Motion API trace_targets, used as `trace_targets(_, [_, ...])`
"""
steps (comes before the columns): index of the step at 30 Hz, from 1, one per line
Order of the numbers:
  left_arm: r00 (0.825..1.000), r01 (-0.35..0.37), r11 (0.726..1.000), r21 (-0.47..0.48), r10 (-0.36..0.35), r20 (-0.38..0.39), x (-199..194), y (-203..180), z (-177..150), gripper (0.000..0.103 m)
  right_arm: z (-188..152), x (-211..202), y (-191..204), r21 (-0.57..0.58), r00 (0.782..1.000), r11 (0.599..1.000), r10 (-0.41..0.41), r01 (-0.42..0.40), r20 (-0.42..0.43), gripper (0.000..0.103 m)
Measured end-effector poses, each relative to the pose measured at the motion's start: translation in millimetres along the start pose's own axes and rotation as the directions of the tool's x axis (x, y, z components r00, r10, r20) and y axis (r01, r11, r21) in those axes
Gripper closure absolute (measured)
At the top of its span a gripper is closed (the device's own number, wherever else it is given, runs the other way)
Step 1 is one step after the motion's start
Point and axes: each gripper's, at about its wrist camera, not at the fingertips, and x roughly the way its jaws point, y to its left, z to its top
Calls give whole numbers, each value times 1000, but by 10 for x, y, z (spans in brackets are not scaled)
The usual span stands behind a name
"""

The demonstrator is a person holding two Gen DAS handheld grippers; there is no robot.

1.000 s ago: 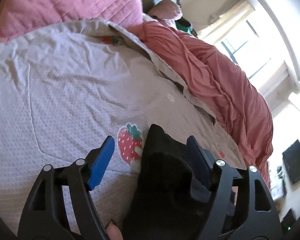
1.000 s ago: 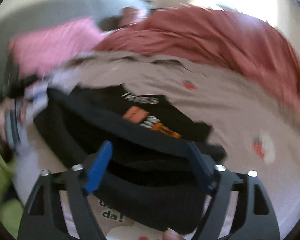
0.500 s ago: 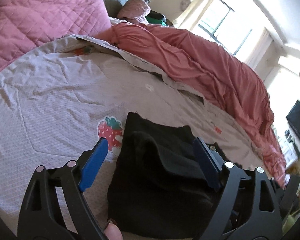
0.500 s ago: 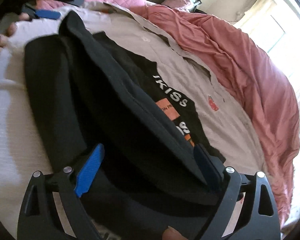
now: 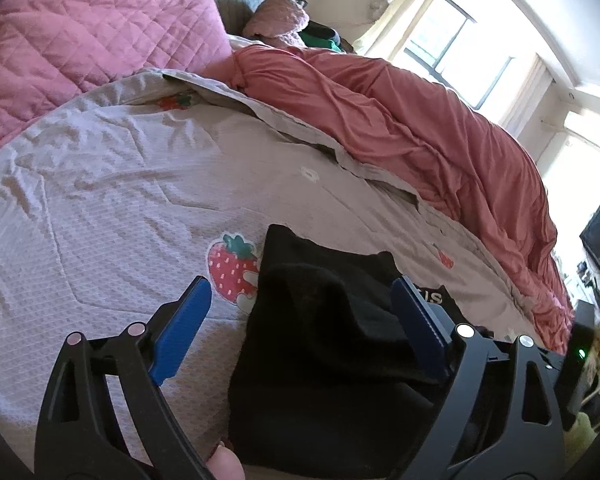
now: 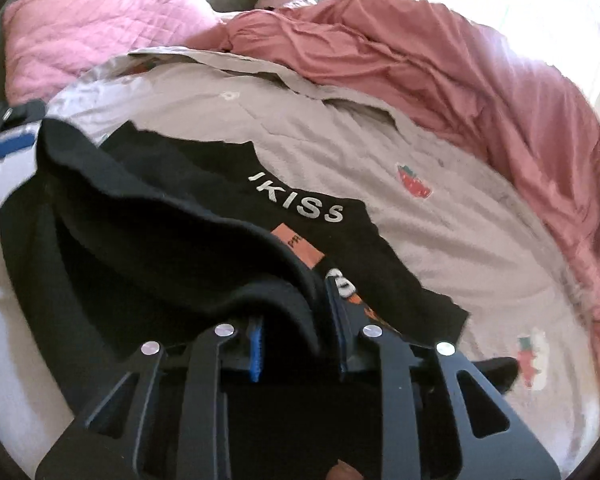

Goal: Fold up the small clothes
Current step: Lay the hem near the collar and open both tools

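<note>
On grey bedspread [image 6: 440, 152] — right gripper [image 6: 298, 344] closing (fold between) on black shirt [image 6: 148, 240].

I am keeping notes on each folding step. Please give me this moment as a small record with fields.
surface: grey strawberry-print sheet on a bed
garment: black shirt with white letters, partly folded
left gripper: jaws opening, wide; the shirt's edge lies between them, the pads are clear of it
right gripper: jaws closing, pads pressing a thick fold of the shirt
background: red blanket, pink quilt
</note>
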Motion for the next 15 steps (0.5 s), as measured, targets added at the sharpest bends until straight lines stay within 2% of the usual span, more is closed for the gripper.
trace_targets(6, [1000, -1, 997, -78, 1, 5, -21, 199, 51, 19, 200, 311, -221, 141, 997, 989, 45, -36, -61, 78])
trace_targets(8, [1000, -4, 995, -101, 5, 7, -28, 270, 67, 19, 254, 393, -285, 177, 996, 983, 51, -39, -66, 71])
trace_targets(12, [1000, -10, 992, -122, 10, 1, -9, 354, 86, 19, 313, 506, -495, 281, 996, 959, 45, -21, -79, 67])
trace_targets(13, [1000, -13, 993, -121, 12, -5, 4, 361, 85, 19, 305, 477, -557, 318, 996, 947, 62, -38, -66, 65])
trace_targets(15, [1000, -16, 994, -112, 14, -26, 53, 354, 77, 19, 262, 333, -653, 358, 997, 932, 73, -62, -16, 51])
